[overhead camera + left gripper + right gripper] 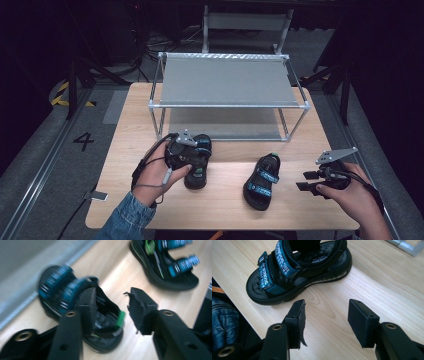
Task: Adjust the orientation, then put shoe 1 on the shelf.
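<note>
Two black sandals with teal straps lie on the wooden table (220, 210). The left sandal (196, 176) (62, 285) sits in front of the rack, toe toward it. My left gripper (190, 149) (112, 296) hovers over its heel, open; the green heel tab lies between the jaws and neither pad presses on it. This view is blurred. The right sandal (262, 181) (165, 262) (297, 267) rests alone at mid-table. To its right my right gripper (303, 181) (326, 305) points at it, open over bare wood with nothing between the jaws.
A metal-framed rack (225, 80) with two grey shelves stands at the back half of the table. A small flat object (97, 196) lies at the table's left front corner. A denim sleeve (125, 220) comes in at the bottom left.
</note>
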`<state>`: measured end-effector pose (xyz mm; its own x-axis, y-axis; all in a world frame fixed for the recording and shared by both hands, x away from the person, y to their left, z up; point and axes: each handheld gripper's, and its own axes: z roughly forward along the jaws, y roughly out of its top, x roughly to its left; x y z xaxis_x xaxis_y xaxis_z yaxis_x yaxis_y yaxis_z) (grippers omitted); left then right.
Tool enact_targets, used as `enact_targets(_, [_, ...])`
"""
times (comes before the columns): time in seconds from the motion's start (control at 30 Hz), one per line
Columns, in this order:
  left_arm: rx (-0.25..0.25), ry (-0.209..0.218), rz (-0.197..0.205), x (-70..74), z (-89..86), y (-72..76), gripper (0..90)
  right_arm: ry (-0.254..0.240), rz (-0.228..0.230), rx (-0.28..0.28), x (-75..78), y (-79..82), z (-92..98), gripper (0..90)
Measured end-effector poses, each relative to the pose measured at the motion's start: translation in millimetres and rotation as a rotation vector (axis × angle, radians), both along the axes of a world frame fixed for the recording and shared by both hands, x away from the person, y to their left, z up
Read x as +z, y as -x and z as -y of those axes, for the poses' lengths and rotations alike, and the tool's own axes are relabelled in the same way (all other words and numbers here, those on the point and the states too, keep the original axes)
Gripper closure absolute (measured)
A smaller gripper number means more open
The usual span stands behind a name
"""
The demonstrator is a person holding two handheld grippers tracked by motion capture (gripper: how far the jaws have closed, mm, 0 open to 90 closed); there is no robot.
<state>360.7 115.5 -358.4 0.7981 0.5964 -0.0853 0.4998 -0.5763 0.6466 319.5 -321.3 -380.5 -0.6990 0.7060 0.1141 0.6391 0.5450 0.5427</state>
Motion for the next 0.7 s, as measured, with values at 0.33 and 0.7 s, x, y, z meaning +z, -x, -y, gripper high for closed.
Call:
enact_targets(0.33, [0.056, -0.136, 0.024, -12.8, -0.5, -36.5, 40.2, 0.001, -0.002, -0.003, 0.0, 3.0, 0.7, 48.5])
enact_targets(0.7, [0.045, -0.15, -0.041, -41.2, 2.8, -54.1, 42.3, 0.001, -0.002, 0.005, -2.8, 1.9, -1.3, 48.0])
